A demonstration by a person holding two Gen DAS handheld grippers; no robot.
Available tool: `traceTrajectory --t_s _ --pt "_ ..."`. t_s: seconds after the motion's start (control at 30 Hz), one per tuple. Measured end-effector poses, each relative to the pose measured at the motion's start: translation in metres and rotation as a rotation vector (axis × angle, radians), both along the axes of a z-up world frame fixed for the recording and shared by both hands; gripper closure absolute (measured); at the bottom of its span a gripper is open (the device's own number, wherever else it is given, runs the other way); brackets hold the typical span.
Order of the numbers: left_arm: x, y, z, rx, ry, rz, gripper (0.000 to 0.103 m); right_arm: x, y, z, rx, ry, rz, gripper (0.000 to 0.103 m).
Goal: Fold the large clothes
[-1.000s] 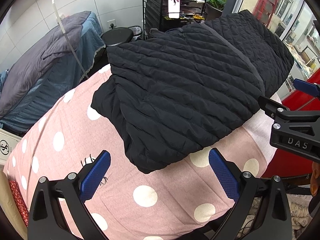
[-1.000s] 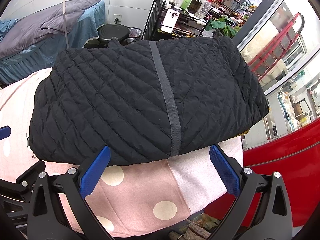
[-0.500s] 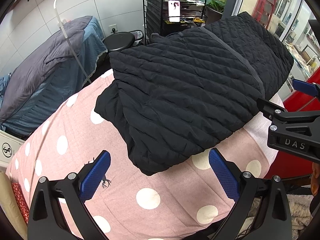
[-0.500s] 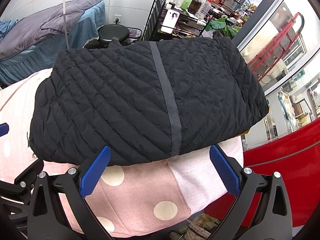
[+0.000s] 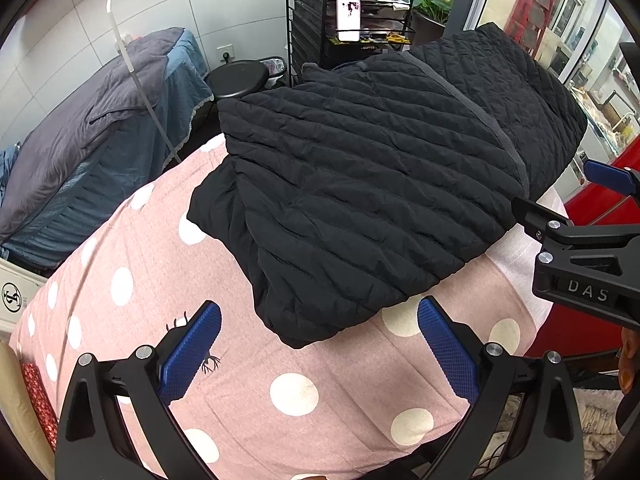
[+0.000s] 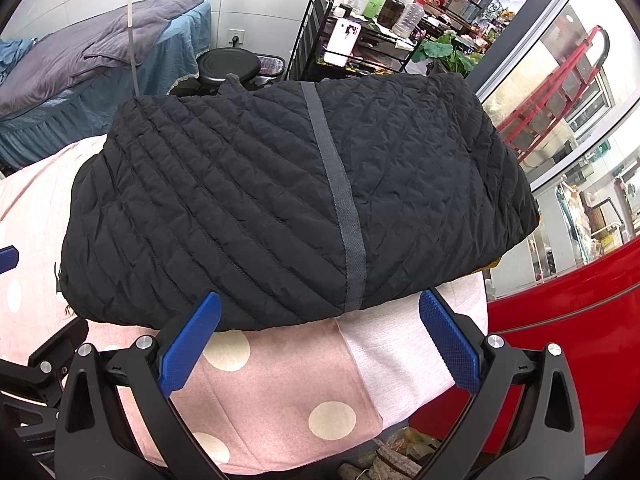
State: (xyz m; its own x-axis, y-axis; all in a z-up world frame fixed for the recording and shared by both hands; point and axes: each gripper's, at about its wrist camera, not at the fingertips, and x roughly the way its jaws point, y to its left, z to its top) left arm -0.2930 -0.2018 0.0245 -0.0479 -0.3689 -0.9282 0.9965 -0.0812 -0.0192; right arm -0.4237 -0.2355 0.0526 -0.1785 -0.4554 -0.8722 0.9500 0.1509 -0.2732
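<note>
Pink polka-dot cloth (image 5: 304,364) covers the bench, and the black quilted jacket (image 5: 372,200) lies folded on its far half. Over the last second my left tongs (image 5: 320,354) have backed off slightly; right tongs (image 6: 320,342) hold still, both gaping, empty. Folding looks done. Black stool (image 5: 237,79) and wire rack (image 5: 312,28) stand beyond, nothing obstructing.

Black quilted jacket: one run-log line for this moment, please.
black quilted jacket folded on polka-dot sheet | left gripper open, empty | right gripper open, empty

Both tongs, left (image 5: 319,344) and right (image 6: 319,338), gape wide, side by side, holding nothing.
</note>
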Motion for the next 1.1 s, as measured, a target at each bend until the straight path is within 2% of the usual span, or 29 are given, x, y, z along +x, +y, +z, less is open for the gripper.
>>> traceTrajectory --t_s 1.1 --pt "-0.0015 0.0028 -0.0040 0.016 -0.009 -0.008 0.006 0.0036 -0.0004 -0.0016 0.005 0.001 0.006 0.006"
